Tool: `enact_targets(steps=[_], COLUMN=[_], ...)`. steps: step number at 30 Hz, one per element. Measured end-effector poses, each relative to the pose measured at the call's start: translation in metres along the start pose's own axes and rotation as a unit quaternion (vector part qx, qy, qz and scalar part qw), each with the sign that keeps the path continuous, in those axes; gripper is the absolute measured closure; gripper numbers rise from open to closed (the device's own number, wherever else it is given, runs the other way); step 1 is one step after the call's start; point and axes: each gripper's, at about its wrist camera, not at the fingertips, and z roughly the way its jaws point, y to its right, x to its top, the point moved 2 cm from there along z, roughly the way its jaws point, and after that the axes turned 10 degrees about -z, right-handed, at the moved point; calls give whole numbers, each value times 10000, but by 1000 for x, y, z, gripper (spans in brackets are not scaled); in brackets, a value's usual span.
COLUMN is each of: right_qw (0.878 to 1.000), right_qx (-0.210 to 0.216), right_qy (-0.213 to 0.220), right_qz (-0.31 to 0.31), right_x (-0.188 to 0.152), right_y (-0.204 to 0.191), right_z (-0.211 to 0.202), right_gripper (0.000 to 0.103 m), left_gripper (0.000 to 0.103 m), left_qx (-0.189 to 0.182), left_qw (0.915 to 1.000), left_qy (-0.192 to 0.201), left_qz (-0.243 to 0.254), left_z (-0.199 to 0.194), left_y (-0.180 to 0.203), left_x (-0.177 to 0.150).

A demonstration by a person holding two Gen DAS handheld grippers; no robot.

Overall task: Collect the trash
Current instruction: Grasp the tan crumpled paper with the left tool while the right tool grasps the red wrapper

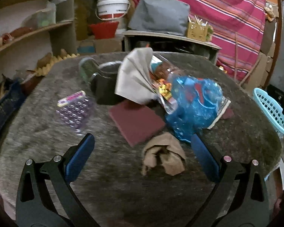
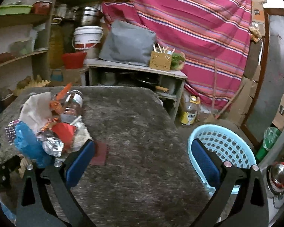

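The left gripper (image 1: 142, 145) hangs over the grey worktop (image 1: 108, 185) with its blue fingers (image 1: 79, 158) spread wide and holding nothing. Between them, a little to the right, lies a crumpled brown paper wad (image 1: 163, 154), its long side running from near to far.

Beyond it a flat maroon pad (image 1: 136, 122) lies on the worktop, one corner pointing toward the camera. Just right of the pad sits a blue plastic bag (image 1: 195, 106), bulging, and it seems to touch the right finger's tip, though the picture is blurred there. Behind the bag is a heap: a white folded paper (image 1: 134, 77) standing up and fanning wider toward the top, colourful snack wrappers (image 1: 165, 92), and a clear bottle (image 1: 161, 68) lying on its side. To the left, apart from the heap, a clear purple blister pack (image 1: 73, 109) lies flat with its long axis slanting from near right to far left.

The right gripper (image 2: 142, 155) is also released, fingers (image 2: 204, 162) wide apart and empty. A light blue basket (image 2: 234, 143) stands at the right edge of the worktop, behind the right finger.
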Motion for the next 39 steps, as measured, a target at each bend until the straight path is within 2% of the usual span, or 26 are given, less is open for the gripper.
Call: enact_targets(steps=[3,5,7,9,11,13,16,18,25,30,35,37,38,39], right_qw=[10000,9999,9999,9998,9998,9999,9999,9997,9976,9953,9917,9890,9881,9866], right_qx=[-30,-28,-27,2,28,52,127,217,687,847,975,1024,1039,1087], right_qy=[-57,-80,-116,-142,-138,-110,-41,7,105,-117,-296,-460,-513,-603], right_qz=[56,79,93,108,102,87,67,86,-52,-445,-779,-963,-1011,-1055], right_x=[-1,-3,-4,-5,-4,-4,-2,2,33,46,41,32,29,26], right_y=[7,9,10,9,7,5,-2,-7,-51,-89,-111,-121,-123,-127], right_z=[3,5,6,7,7,6,4,4,22,47,57,63,65,68], right_gripper=[3,3,3,3,4,3,3,3,3,4,5,17,27,33], left_gripper=[5,16,34,41,58,61,63,63,63,63,63,63,63,62], left_qx=[14,4,-41,-209,-363,-445,-608,-544,31,415,550,545,519,495], left_qw=[9999,9996,9988,9983,9975,9972,9967,9977,9995,9985,9980,9980,9981,9982], left_qy=[-112,-189,-351,-422,-432,-402,-395,-259,286,364,252,295,310,318], left_qz=[97,220,334,353,417,449,351,313,141,-66,-172,-133,-129,-116], left_z=[11,17,24,25,23,16,6,-5,-27,-15,-6,-10,-12,-13], left_y=[5,10,13,14,17,17,11,3,-44,-79,-91,-88,-88,-87], left_x=[-4,-8,-12,-13,-14,-12,-6,-1,34,56,57,55,54,54])
